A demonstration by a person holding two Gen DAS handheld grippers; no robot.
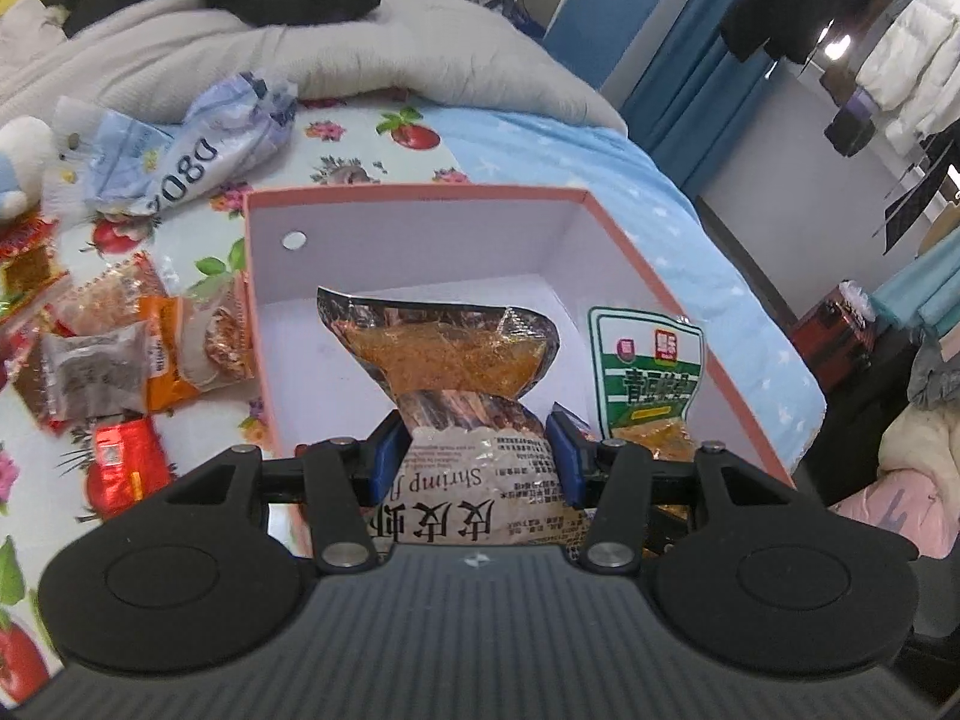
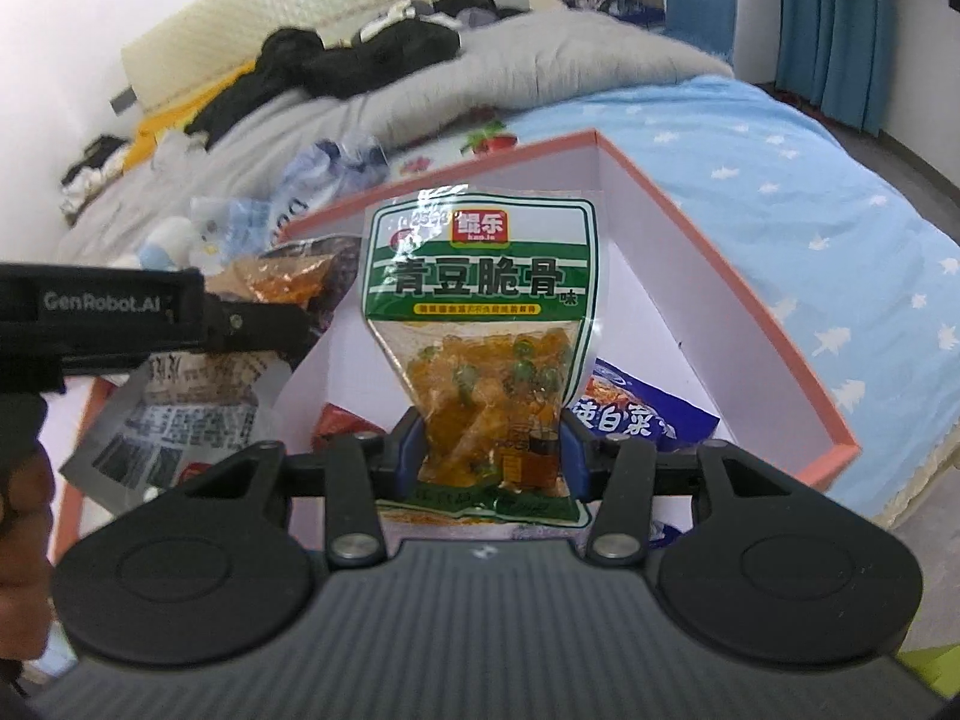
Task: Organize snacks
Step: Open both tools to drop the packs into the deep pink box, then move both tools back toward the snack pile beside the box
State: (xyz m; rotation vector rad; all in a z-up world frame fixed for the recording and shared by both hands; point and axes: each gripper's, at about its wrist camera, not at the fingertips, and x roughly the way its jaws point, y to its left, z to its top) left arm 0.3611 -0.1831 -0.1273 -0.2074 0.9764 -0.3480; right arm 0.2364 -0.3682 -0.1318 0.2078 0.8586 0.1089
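The left gripper is clamped on a shrimp snack packet; blue pads are pressed against both sides of its lower half. The packet is held upright, long axis running away from the fingers, its foil top standing over the open pink box. It is carried inside the box outline, above the white floor, not yet laid down.

The right gripper is closed around a green pea cartilage packet, pinched near its bottom seal, label facing the camera, long axis likewise pointing forward and up. This packet is also suspended over the box, toward the right-hand wall. In the left wrist view the same green packet is seen just beside the shrimp one, on its right.

A blue-and-white packet and something red are already lying on the box floor below the right gripper. Loose snacks are left on the floral sheet, outside the box's left wall.

Both packets probably only need lowering and release; whether they touch each other cannot be told from these views. The left packet sits nearer the box's left wall.
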